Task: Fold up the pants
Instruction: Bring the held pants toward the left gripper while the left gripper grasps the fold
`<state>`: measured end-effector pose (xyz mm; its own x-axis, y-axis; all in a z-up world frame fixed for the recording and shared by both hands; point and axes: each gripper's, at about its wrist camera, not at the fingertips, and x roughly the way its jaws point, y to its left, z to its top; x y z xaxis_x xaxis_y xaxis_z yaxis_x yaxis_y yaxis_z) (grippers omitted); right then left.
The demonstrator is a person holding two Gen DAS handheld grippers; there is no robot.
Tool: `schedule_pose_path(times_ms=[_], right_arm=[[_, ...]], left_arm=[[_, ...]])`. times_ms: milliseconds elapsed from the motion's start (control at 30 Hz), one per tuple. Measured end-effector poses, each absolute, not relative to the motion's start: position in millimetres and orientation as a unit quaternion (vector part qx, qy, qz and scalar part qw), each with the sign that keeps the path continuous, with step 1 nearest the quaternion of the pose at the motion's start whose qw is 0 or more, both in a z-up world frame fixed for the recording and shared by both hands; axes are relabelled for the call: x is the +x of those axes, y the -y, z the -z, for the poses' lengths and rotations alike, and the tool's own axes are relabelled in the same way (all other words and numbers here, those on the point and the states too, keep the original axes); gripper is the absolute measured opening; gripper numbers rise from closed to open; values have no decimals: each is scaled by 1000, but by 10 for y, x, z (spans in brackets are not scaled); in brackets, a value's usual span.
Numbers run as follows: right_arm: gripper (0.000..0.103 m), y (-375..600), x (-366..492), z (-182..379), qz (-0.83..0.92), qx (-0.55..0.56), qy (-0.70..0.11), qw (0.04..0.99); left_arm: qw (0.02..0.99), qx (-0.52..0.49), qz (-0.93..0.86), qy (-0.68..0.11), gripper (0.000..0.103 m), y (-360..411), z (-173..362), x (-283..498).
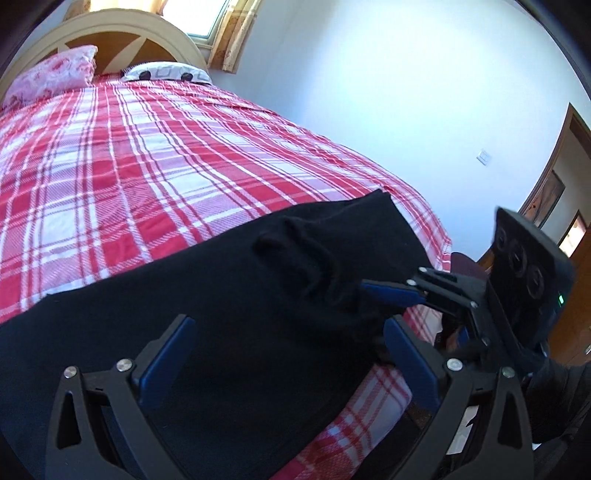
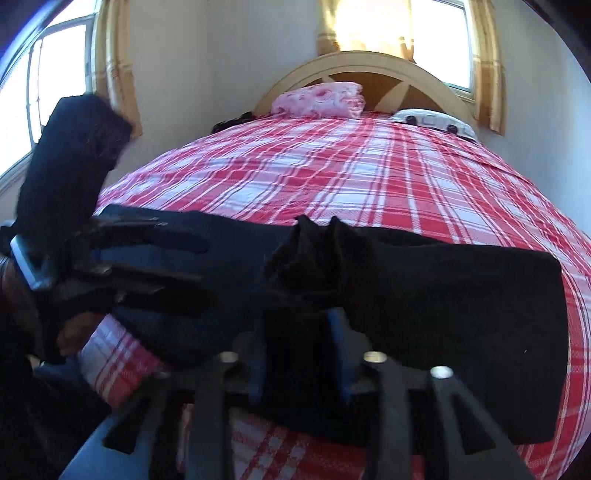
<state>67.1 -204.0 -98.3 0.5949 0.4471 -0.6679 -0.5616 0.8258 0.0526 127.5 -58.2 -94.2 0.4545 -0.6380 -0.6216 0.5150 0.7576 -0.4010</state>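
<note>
Your left gripper (image 1: 288,350) hangs over the black pants (image 1: 229,295) with its jaws released. Your right gripper (image 2: 301,347) has its jaws clenched on a bunched fold of the pants (image 2: 443,295), which lie across the near edge of the plaid bed (image 2: 369,177).

Place: home bedroom
Evidence ahead of the tool: plaid-covered bed (image 2: 369,177), arched headboard (image 2: 369,66), pillows (image 2: 321,98), curtained window (image 2: 439,26)

Pants (image 2: 443,295) across near bed (image 2: 332,177) edge; pillows (image 2: 321,98) at headboard (image 2: 369,62).
</note>
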Motion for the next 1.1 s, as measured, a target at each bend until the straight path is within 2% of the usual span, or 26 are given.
schedule_pose_path(times_ms=[133,200,300,367,633,667,733,767,800,1100], right_arm=[[53,2231,504,929,-284,-71,-345,892],[53,2374,475,895,-272,-54,-342,898],[53,2615,484,826,-252,-9,-330,909],[53,2708,520,791,-255,22,-327,910],[53,2874,560,790,-230,57,-313,920],[53,2905,557,786,-226,62,-310,921],[53,2946,549,783,-220,66,-305,924],[53,2961,555,783,-219,69,-303,925],[53,2980,552,782,-217,72,-301,926],[53,3134,532,757,-200,90,-282,934]], left_arm=[[835,-94,353,-411,103,681,976,1317],[824,-105,361,-423,98,752,1013,1353],[818,-111,366,-429,96,858,1024,1387],[812,-121,371,-434,88,899,1020,1422],[808,-142,364,-440,75,1085,1009,1541],[812,-138,356,-440,69,1101,1008,1551],[816,-134,347,-443,48,1096,1014,1576],[817,-127,340,-447,27,1094,1026,1590],[817,-125,336,-452,14,1079,1037,1601],[823,-143,340,-432,11,732,853,1503]])
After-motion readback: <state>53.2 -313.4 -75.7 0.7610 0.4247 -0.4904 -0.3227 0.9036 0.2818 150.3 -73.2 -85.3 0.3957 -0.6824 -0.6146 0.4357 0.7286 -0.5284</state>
